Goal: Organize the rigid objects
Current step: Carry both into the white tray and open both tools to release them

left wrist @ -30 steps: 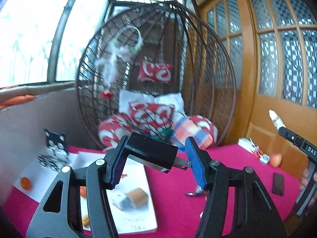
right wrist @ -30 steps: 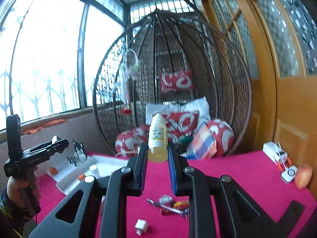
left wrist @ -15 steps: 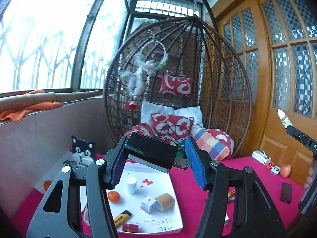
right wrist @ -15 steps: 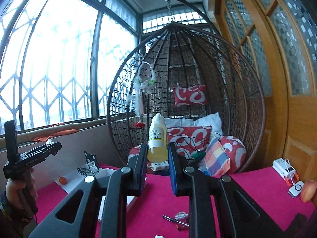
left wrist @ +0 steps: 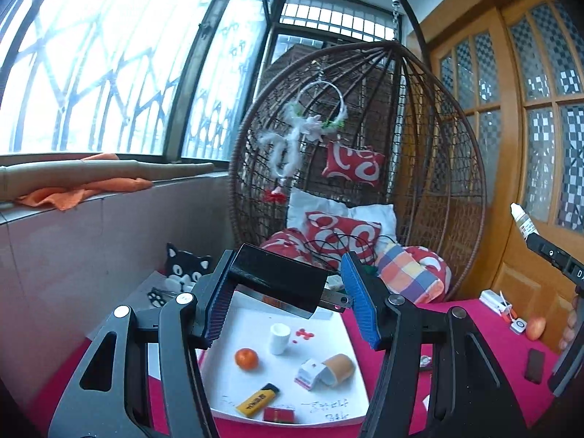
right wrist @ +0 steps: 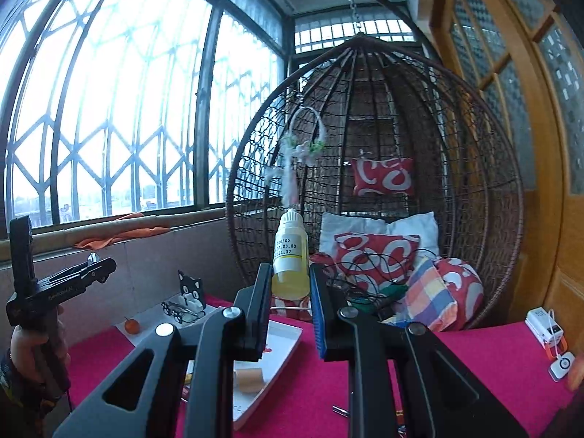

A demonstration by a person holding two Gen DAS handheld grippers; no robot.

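While both loads hang above the white tray (left wrist: 356,383), left gripper (left wrist: 284,294) clamps black charger (left wrist: 279,281) at frame centre by body and prongs: rigid, light, prong end could slip. Right gripper (right wrist: 290,292) pinches dropper bottle (right wrist: 290,255) low; smooth plastic, probably light.

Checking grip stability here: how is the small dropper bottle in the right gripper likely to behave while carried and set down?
The dropper bottle looks like rigid plastic, probably light. Clamped low in the right gripper, its tall top could pivot. Narrow and tall, it may tip when set on the white tray.
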